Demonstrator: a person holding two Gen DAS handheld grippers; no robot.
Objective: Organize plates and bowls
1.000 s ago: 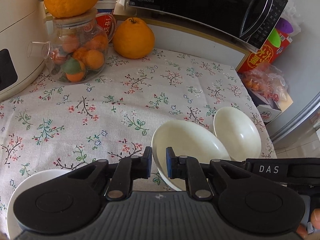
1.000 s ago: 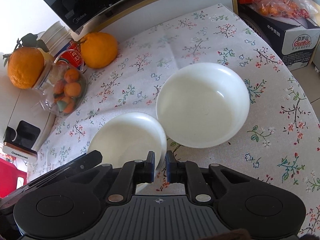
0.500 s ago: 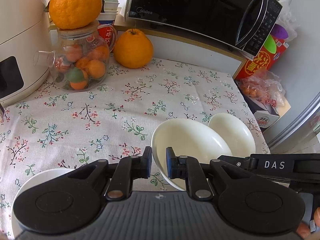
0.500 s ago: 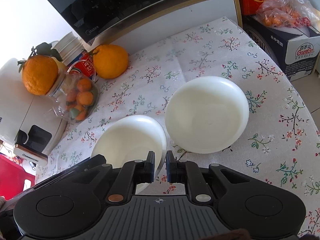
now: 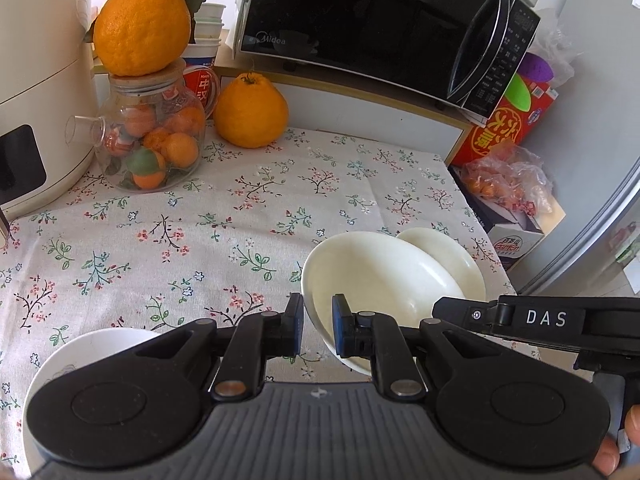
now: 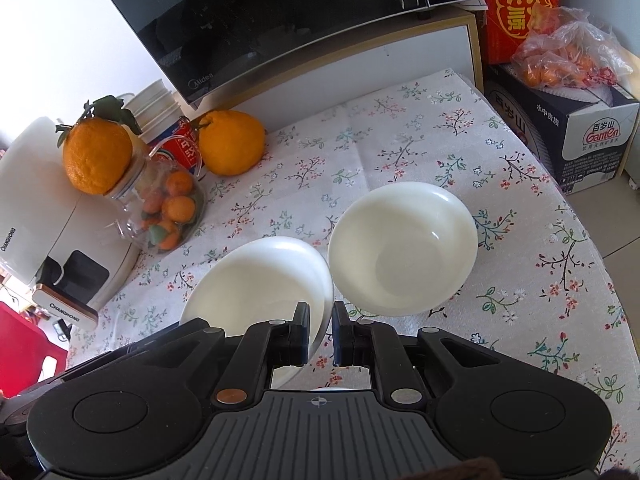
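A white bowl (image 5: 380, 280) hangs tilted between both grippers. In the left wrist view my left gripper (image 5: 318, 328) is shut on its near left rim, and the right gripper's black body (image 5: 540, 318) reaches its right rim. In the right wrist view my right gripper (image 6: 320, 336) is shut on the same bowl's (image 6: 260, 280) rim. A second white bowl (image 6: 404, 256) stands upright on the floral cloth just to the right, partly hidden behind the held one (image 5: 452, 252) in the left wrist view. A white plate (image 5: 92, 348) lies under my left gripper's body.
At the back stand a glass jar of small oranges (image 5: 152, 140) with a big orange (image 5: 140, 20) on it, another orange (image 5: 250, 110), a microwave (image 5: 380, 20) and a white appliance (image 5: 36, 80). Boxes and a bag of oranges (image 5: 504, 184) sit past the table's right edge.
Both grippers have risen a little with the bowl and both views have tipped upward. In the left wrist view the held bowl now overlaps the second bowl. Both grips are unchanged.
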